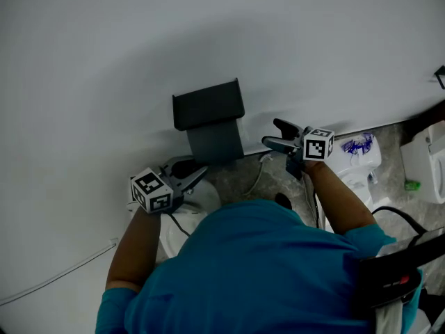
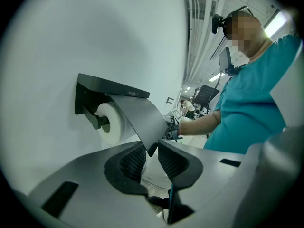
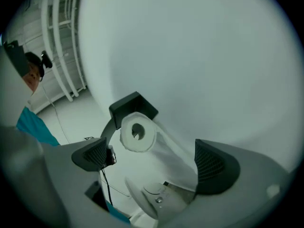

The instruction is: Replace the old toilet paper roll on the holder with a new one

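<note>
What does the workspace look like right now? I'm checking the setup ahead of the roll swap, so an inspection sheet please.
Surface: white wall, with grey speckled floor below it.
Job's things: dark holder on the wall with a white toilet paper roll on its spindle; grey cover flap pulled out from the roll. New roll: nothing seen for certain.
Clutter: white pack with blue print and small green item on the floor.
Grippers: left gripper shut on the cover flap's lower edge; right gripper open, empty, facing the roll's end.
Cables: black cable at right; thin white cable at lower left.
Surroundings: white fixture, possibly a toilet.
</note>
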`<control>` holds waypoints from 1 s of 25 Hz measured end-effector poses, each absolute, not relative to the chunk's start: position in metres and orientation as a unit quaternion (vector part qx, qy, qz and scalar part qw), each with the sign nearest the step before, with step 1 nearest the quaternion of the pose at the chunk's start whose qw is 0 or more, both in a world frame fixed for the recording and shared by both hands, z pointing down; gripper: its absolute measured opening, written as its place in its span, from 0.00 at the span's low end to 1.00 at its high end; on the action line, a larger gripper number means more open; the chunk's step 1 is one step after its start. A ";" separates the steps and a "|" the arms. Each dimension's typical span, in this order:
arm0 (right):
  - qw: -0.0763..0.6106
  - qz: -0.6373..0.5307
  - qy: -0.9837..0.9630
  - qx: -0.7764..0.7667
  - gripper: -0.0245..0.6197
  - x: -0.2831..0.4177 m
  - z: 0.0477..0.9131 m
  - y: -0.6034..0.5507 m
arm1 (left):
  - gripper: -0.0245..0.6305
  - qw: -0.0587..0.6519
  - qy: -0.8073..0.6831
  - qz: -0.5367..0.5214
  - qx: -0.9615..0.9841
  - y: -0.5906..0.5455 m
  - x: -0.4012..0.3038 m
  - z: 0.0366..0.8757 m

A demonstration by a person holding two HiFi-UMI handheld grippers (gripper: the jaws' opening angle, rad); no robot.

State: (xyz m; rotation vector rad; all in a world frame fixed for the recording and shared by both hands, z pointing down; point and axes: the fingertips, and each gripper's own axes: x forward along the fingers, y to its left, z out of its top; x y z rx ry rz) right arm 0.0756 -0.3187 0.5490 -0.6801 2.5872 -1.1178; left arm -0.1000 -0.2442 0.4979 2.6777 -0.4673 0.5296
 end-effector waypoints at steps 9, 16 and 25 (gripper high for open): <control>0.057 -0.085 0.953 -0.284 0.49 0.097 0.386 -0.285 | 0.15 0.170 -0.171 0.162 0.957 -0.232 -0.096 0.478; 0.054 -0.003 0.953 -0.298 0.07 0.081 0.318 -0.278 | 0.15 0.165 -0.179 0.135 0.960 -0.241 -0.097 0.490; 0.007 0.011 0.955 -0.297 0.06 0.077 0.326 -0.276 | 0.14 0.155 -0.214 0.165 0.950 -0.273 -0.096 0.535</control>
